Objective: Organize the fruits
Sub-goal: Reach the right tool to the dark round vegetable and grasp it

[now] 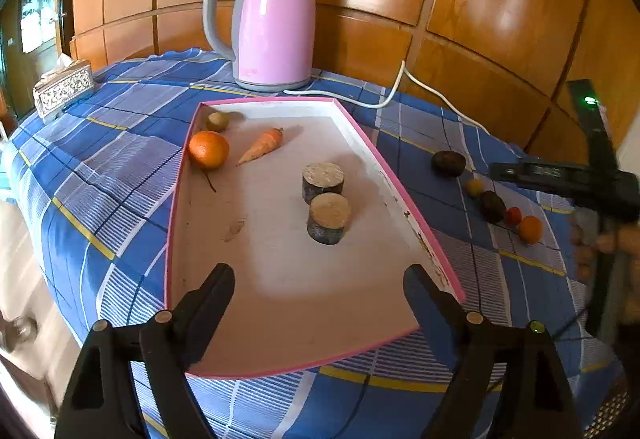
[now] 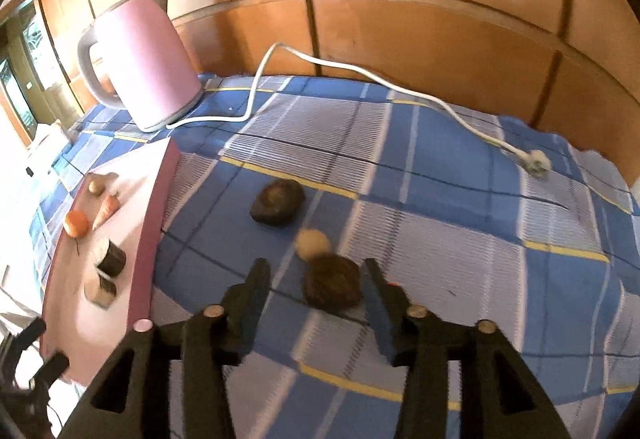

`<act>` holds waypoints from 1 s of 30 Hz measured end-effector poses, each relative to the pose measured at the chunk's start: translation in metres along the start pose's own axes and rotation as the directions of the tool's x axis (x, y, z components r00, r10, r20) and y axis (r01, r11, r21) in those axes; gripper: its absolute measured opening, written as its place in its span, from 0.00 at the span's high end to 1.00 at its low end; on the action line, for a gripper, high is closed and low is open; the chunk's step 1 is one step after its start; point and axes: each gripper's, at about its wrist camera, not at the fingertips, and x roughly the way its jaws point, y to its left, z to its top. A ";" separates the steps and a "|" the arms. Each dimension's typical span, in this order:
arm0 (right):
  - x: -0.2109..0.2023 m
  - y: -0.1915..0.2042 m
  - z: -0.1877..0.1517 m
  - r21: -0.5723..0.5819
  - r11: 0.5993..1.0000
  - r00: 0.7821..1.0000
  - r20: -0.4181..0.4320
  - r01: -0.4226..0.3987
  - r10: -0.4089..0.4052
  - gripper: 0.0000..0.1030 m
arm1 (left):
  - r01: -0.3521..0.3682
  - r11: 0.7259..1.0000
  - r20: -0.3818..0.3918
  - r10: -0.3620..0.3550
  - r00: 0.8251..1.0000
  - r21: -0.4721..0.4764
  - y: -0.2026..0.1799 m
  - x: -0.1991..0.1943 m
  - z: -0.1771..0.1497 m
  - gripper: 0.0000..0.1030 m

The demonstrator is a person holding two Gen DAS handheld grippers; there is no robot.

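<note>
The right gripper point(image 2: 316, 273) hangs low over the blue checked cloth point(image 2: 440, 167) with its jaws spread wide on either side of a dark, wrinkled fruit point(image 2: 332, 285) at lower centre of the right wrist view, gripping nothing; a small pale fruit point(image 2: 313, 242) sits touching the dark one's far edge, and a second dark fruit point(image 2: 278, 203) lies further up the frame; the left gripper point(image 1: 320, 279), likewise wide apart and empty, hovers over the near end of the pink-rimmed tray point(image 1: 416, 207), where a mandarin point(image 1: 208, 149), a carrot point(image 1: 262, 146), a small brownish fruit point(image 1: 217, 121) and two cut log rounds point(image 1: 326, 201) already lie; at right of the left wrist view the rest of the row waits on the cloth, a small red fruit point(image 1: 513, 216) and a small orange one point(image 1: 530, 229) among them; the risk seems plain enough: closing off-centre could squeeze the dark fruit out sideways or nudge the pale one rolling across the cloth, and its soft-looking skin may bruise under a hard pinch; the right view is blurred, so exact alignment cannot be judged; the pink kettle point(image 1: 272, 23) and its white cord point(image 2: 360, 69) stand well clear at upper left.
</note>
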 end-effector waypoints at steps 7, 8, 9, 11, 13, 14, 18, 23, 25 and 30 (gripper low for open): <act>0.038 0.035 0.021 -0.083 0.996 0.998 -0.039 0.038 -0.041 0.35 | -0.037 0.997 0.012 0.038 0.999 -0.065 0.020 -0.002 -0.001 0.13; 0.043 0.039 0.025 -0.105 0.993 0.997 -0.043 0.054 -0.059 0.35 | -0.040 0.997 0.013 0.041 0.999 -0.073 0.023 -0.002 -0.001 0.11; 0.048 0.043 0.028 -0.127 0.989 0.996 -0.048 0.072 -0.078 0.35 | -0.041 0.996 0.014 0.042 0.999 -0.080 0.025 -0.001 -0.001 0.11; 0.060 0.049 0.035 -0.171 0.980 0.992 -0.054 0.105 -0.116 0.34 | -0.046 0.995 0.011 0.047 0.999 -0.086 0.028 0.001 -0.001 0.11; 0.072 0.053 0.040 -0.200 0.972 0.988 -0.068 0.121 -0.136 0.35 | -0.047 0.995 0.002 0.047 0.999 -0.087 0.029 0.003 -0.002 0.11; 0.077 0.054 0.042 -0.206 0.971 0.987 -0.078 0.124 -0.143 0.35 | -0.046 0.995 -0.001 0.046 0.999 -0.089 0.029 0.004 -0.002 0.11; 0.093 0.055 0.042 -0.211 0.968 0.981 -0.113 0.133 -0.159 0.39 | -0.042 0.995 -0.009 0.041 0.999 -0.092 0.031 0.007 -0.002 0.11; 0.094 0.054 0.041 -0.211 0.971 0.983 -0.114 0.115 -0.141 0.50 | -0.038 0.995 -0.009 0.038 0.999 -0.095 0.031 0.008 -0.002 0.11; 0.093 0.052 0.040 -0.208 0.972 0.985 -0.111 0.109 -0.135 0.50 | -0.041 0.995 -0.005 0.040 0.999 -0.089 0.030 0.007 -0.002 0.11; 0.087 0.053 0.038 -0.191 0.976 0.988 -0.098 0.101 -0.121 0.50 | -0.041 0.995 0.008 0.042 0.999 -0.091 0.029 0.003 -0.001 0.11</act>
